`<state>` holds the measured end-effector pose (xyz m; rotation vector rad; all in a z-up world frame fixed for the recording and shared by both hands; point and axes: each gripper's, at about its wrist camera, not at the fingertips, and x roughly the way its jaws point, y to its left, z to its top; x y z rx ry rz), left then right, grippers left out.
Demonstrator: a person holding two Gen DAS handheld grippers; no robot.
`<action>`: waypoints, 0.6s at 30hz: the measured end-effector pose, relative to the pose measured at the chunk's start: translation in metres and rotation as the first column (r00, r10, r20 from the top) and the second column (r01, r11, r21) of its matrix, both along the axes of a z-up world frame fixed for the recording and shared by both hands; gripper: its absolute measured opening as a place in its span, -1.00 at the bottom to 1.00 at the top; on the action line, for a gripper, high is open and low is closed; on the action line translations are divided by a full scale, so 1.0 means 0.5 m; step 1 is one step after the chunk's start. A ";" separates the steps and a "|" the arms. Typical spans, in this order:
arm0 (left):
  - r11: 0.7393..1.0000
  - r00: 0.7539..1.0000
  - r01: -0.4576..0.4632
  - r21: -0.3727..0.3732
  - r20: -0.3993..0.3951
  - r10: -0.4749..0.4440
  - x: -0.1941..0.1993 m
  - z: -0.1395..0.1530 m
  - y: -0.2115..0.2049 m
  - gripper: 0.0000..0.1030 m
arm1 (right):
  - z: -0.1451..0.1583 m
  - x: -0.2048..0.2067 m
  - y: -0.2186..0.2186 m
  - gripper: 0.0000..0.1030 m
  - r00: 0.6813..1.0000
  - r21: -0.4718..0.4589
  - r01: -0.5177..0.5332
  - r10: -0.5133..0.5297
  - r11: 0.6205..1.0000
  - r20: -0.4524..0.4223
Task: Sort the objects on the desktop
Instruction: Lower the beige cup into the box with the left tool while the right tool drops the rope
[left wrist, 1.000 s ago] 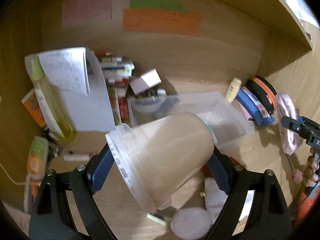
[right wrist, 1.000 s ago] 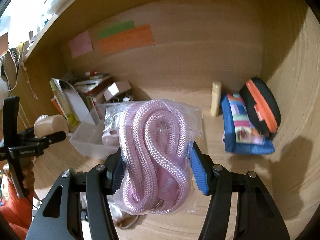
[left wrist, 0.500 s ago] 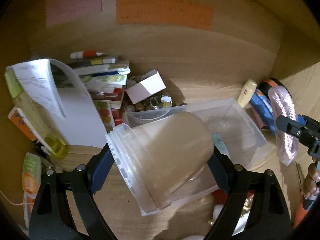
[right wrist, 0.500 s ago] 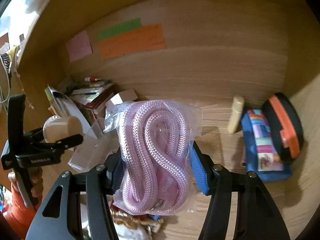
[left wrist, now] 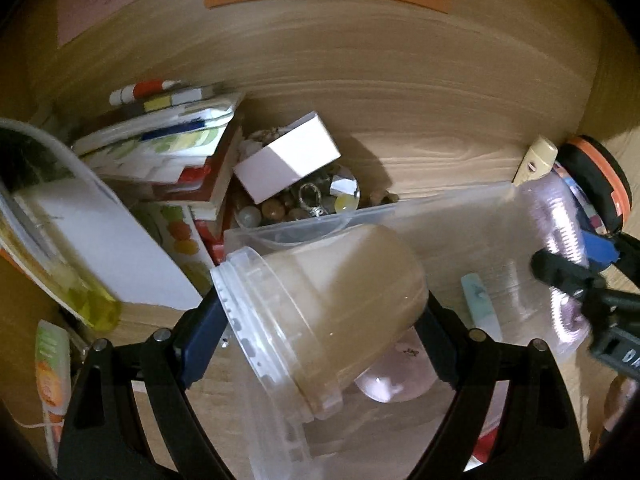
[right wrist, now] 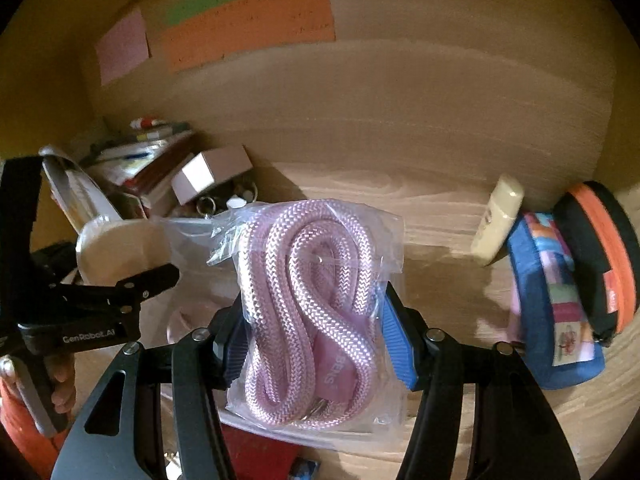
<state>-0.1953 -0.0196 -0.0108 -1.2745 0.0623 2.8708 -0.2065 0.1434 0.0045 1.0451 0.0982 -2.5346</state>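
This is a study nook in a home: a light wooden worktop (right wrist: 440,208) enclosed by wooden back and side panels, like a desk alcove. Pink, green and orange paper notes (right wrist: 248,24) are stuck to the back panel. A stack of books (left wrist: 172,148) lies in the left corner, with a small white box (left wrist: 288,158) over a heap of trinkets and beads (left wrist: 304,200). A blue patterned pouch (right wrist: 556,304) and a black-and-orange zip case (right wrist: 600,256) lean at the right.
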 end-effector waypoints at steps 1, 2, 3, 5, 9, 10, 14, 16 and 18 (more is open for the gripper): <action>1.000 1.000 0.003 -0.007 -0.001 -0.003 0.000 -0.001 0.004 0.71 | -0.007 -0.003 -0.003 0.06 1.000 0.008 -0.001 0.001 1.000 0.004; 1.000 1.000 0.005 -0.017 -0.003 -0.005 0.000 -0.004 0.009 0.71 | -0.015 -0.006 -0.006 0.06 1.000 0.020 0.000 0.000 1.000 0.009; 1.000 1.000 0.010 -0.022 -0.002 -0.010 -0.001 -0.008 0.014 0.71 | -0.021 -0.008 -0.009 0.06 1.000 0.029 -0.001 0.000 1.000 0.015; 1.000 1.000 0.018 -0.020 0.010 -0.018 -0.010 -0.015 0.019 0.71 | -0.030 -0.012 -0.011 0.06 1.000 0.039 -0.004 0.003 0.999 0.025; 0.999 0.997 0.045 -0.009 0.055 -0.044 -0.032 -0.039 0.035 0.71 | -0.046 -0.014 -0.014 0.06 0.999 0.060 -0.011 0.009 0.998 0.038; 0.999 0.997 0.048 -0.009 0.058 -0.047 -0.032 -0.042 0.037 0.71 | -0.049 -0.014 -0.015 0.06 0.999 0.067 -0.015 0.013 0.998 0.039; 0.998 0.995 0.060 -0.022 0.076 -0.058 -0.030 -0.049 0.047 0.71 | -0.058 -0.014 -0.019 0.06 0.998 0.066 -0.033 0.029 0.997 0.055; 0.998 0.995 0.061 -0.031 0.082 -0.058 -0.033 -0.052 0.048 0.71 | -0.065 -0.014 -0.023 0.06 0.997 0.076 -0.039 0.034 0.996 0.063; 0.997 0.994 0.065 -0.030 0.085 -0.062 -0.033 -0.053 0.051 0.71 | -0.072 -0.013 -0.026 0.07 0.997 0.088 -0.044 0.038 0.995 0.069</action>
